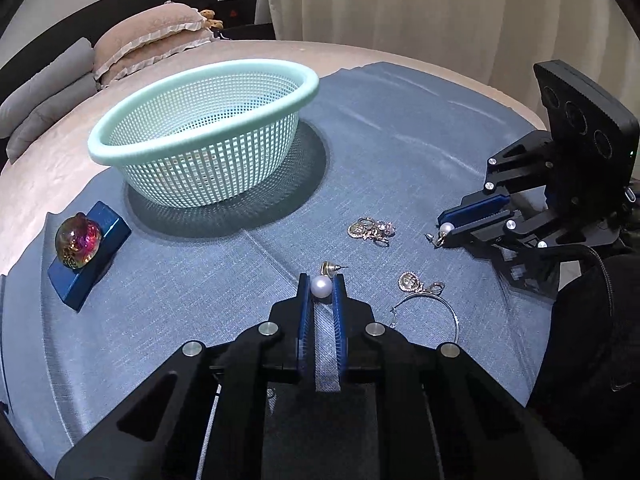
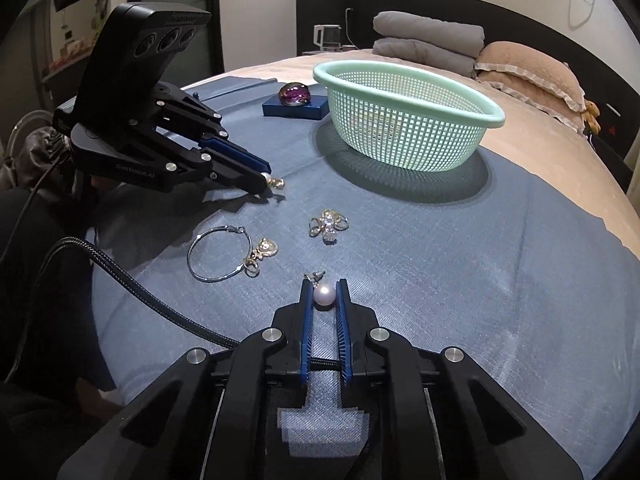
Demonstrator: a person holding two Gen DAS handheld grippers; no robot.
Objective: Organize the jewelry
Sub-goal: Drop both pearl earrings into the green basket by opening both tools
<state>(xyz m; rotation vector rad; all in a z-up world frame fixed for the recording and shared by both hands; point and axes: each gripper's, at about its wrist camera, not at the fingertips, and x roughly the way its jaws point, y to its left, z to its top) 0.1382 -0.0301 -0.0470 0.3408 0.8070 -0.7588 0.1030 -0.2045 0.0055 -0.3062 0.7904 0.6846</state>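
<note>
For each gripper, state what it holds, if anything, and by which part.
The left gripper pinches a pearl earring by its pearl, at the fingertips. The right gripper likewise pinches a second pearl earring by its pearl.

Basket (image 1: 208, 136) matt plastic mesh; cloth (image 1: 400, 140) woven, matt; pearl (image 1: 321, 287) glossy; earrings (image 1: 372, 231) shiny metal.

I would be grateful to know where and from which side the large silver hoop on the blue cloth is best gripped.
Grip the hoop on its bare wire arc, the side away from the gold charms, coming down from above with one finger inside the ring and one outside. It lies flat on the cloth, so only the thin wire offers a hold.
</note>
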